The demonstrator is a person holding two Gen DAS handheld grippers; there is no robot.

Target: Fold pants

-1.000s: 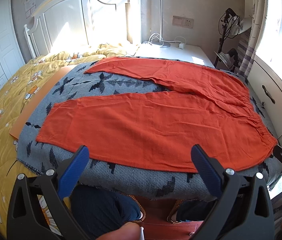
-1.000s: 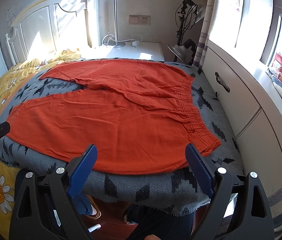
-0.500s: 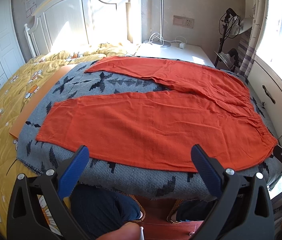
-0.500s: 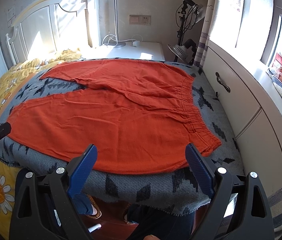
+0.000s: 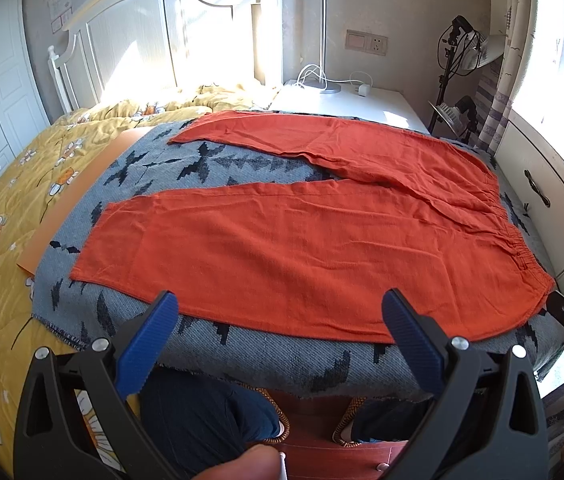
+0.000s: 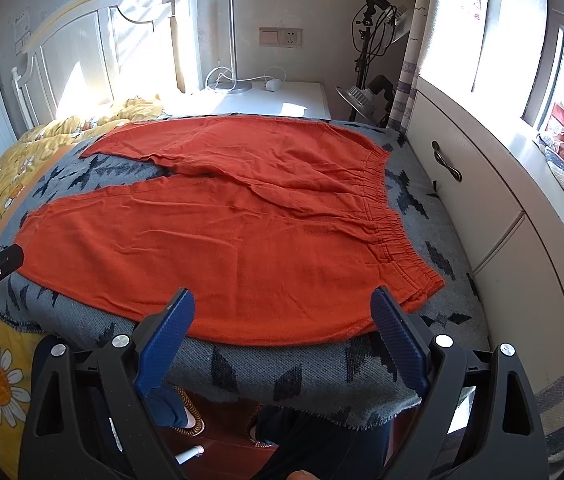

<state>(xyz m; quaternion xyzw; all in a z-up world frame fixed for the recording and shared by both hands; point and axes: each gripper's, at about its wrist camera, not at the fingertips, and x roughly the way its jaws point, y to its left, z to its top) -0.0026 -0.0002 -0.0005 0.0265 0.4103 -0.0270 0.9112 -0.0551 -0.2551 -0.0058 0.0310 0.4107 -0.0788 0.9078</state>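
**Pants laid flat ahead of both tools; nothing gripped**

Left tool: fingers spread wide apart, holding nothing. It hangs off the near edge of the bed, above the person's legs, clear of the cloth. Directly ahead of it lies the near leg of the orange pants. The near leg's cuff end sits ahead and to the left of this tool; the far leg runs beyond, angled away, with a wedge of the grey patterned blanket showing between the two legs.

Pants: spread flat on the blanket, unfolded. The long axis runs crosswise to both tools, cuffs to the left and elastic waistband to the right. The near hem lies just beyond the fingertips of both tools, not touching either.

Right tool: fingers likewise spread apart, empty, held off the bed edge. The waistband's near corner lies ahead and just to the right of it, near its right finger.

Assessment: no fold is yet made. The left tool is the nearer to the cuff end, the right tool the nearer to the waistband. Since the garment lies sideways across both, a first fold, laying one leg over the other, would likely call for each tool to take the near edge at its own end and carry it away from the person. Thin cloth may bunch if only one layer edge is pinched.
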